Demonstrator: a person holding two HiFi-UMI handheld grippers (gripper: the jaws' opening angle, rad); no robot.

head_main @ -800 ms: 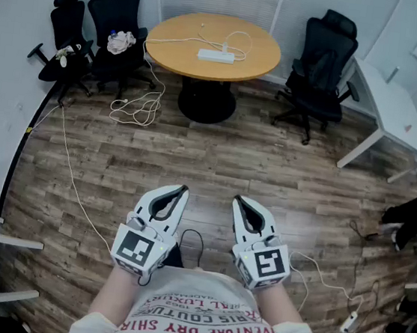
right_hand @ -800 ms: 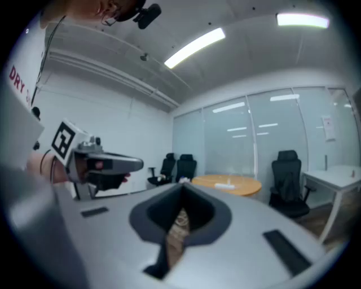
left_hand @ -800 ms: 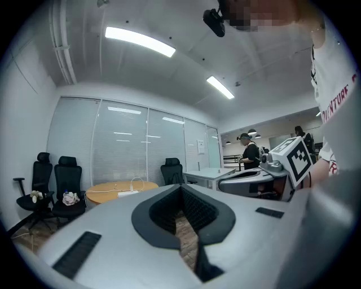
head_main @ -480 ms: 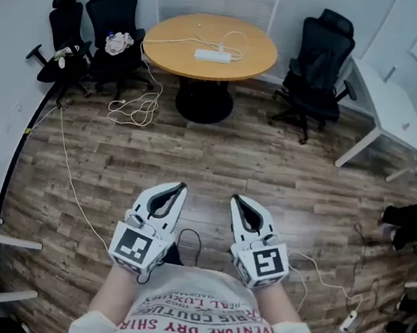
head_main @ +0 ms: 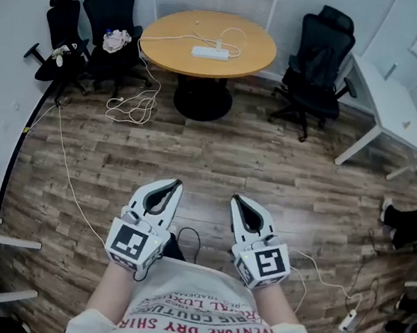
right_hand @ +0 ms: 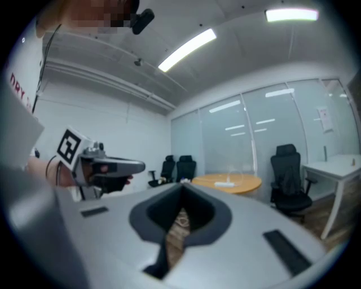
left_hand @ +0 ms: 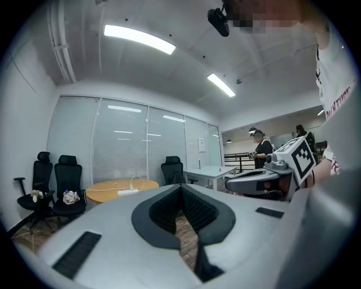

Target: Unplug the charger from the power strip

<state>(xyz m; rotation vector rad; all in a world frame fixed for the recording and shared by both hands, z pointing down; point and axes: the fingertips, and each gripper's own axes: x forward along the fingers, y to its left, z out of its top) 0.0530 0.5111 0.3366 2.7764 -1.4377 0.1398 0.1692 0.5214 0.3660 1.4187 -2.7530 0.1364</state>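
Note:
A white power strip (head_main: 210,52) lies on the round wooden table (head_main: 170,48) at the far side of the room, with a white cable looping around it; the charger is too small to make out. The strip also shows far off in the left gripper view as power strip (left_hand: 128,192) and in the right gripper view as power strip (right_hand: 228,183). Close to my body, over the wood floor, I hold the left gripper (head_main: 175,185) and right gripper (head_main: 237,200) side by side, level, both shut and empty.
Black office chairs stand left of the table (head_main: 118,15) and right of it (head_main: 324,55). A white cable (head_main: 133,104) trails off the table to the floor. A white desk (head_main: 394,102) stands at the right. A person (left_hand: 260,148) stands far off.
The view has crept slightly forward; the table sits a little higher in the picture. My left gripper has shifted slightly left. Both grippers stay shut.

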